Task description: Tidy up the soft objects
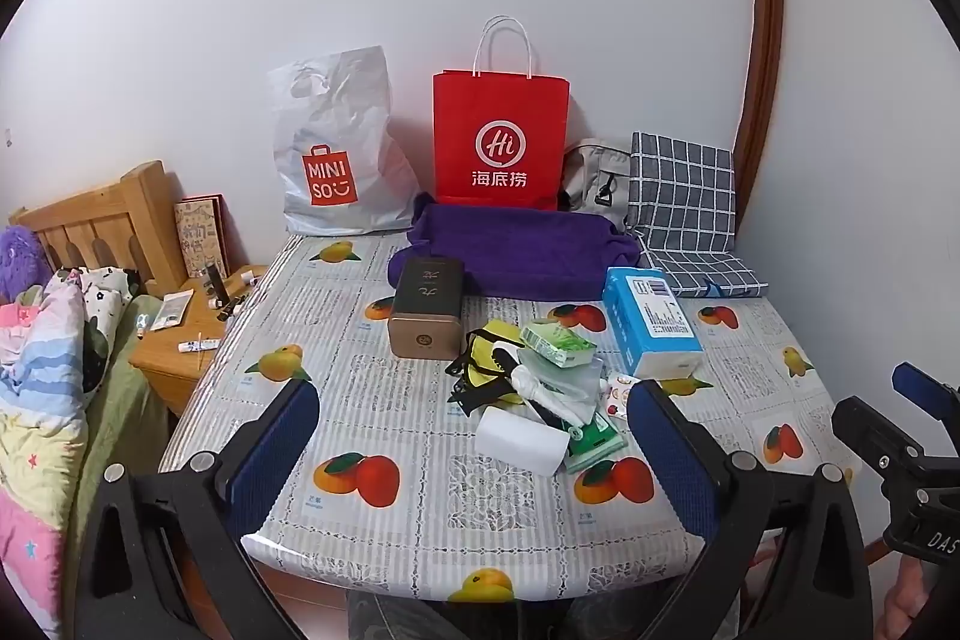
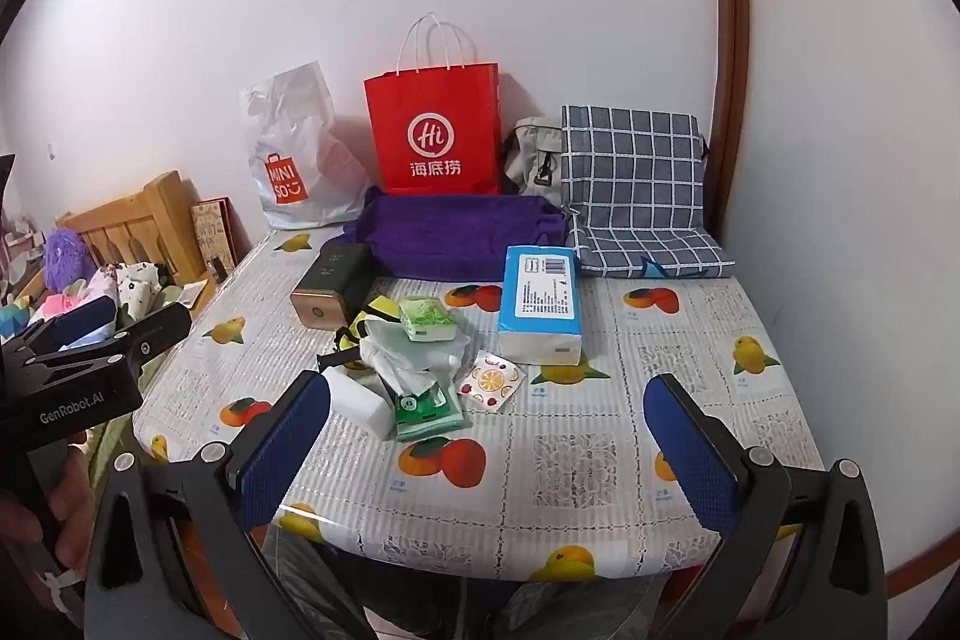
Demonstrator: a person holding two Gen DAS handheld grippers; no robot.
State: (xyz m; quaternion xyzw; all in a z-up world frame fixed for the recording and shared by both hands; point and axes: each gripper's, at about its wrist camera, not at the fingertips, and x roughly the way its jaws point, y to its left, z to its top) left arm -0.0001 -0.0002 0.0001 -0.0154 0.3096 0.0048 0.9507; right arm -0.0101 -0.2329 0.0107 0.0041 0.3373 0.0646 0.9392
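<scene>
A heap of small soft things lies mid-table: a white tissue pack, a green wipes pack, a light green tissue pack, a crumpled clear plastic bag and a yellow-and-black item. A big blue tissue pack lies to their right. Behind sits a purple cloth bin. My left gripper and right gripper both hover open over the near table edge, holding nothing.
The fruit-print table carries a gold-and-black box, a red paper bag, a white Miniso bag, a grey backpack and a checked bag along the wall. A bed and nightstand stand left.
</scene>
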